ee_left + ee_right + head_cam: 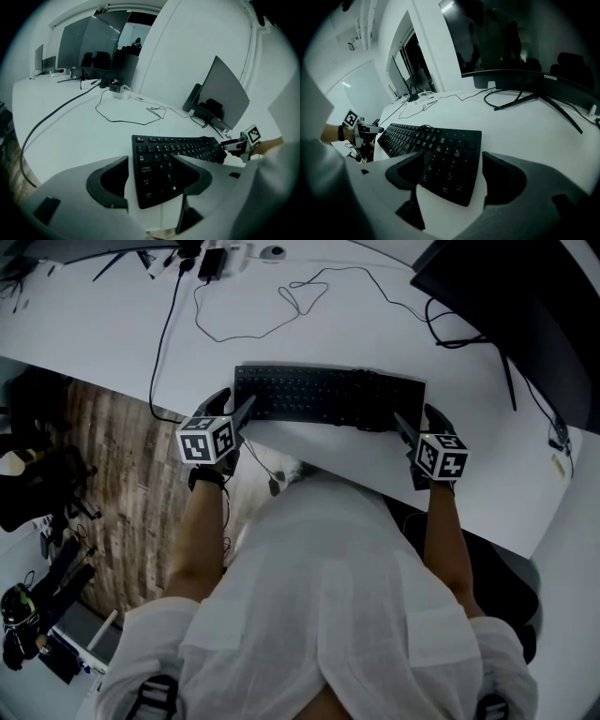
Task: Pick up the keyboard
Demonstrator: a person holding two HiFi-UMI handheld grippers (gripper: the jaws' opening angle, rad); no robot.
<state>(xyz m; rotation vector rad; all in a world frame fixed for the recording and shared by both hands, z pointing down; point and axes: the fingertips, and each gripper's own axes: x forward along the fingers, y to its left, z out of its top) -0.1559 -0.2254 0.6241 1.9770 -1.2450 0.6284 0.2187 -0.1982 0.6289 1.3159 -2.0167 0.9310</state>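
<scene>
A black keyboard (pixel 328 397) lies flat on the white desk (pixel 94 324) close to its front edge. My left gripper (pixel 241 414) is at the keyboard's left end and stands open. In the left gripper view the keyboard (pixel 173 154) has its short end between the jaws of that gripper (pixel 152 180), with bare desk showing beside the left pad. My right gripper (pixel 409 427) is at the right end, also open. In the right gripper view the keyboard (pixel 436 150) reaches in between the jaws of that gripper (pixel 452 180), and a strip of desk separates it from the right pad.
A dark monitor (pixel 525 306) stands at the back right on a stand. Thin black cables (pixel 281 306) loop across the desk behind the keyboard toward a power adapter (pixel 211 263). The desk's front edge runs just under both grippers, with wooden floor (pixel 112 456) to the left.
</scene>
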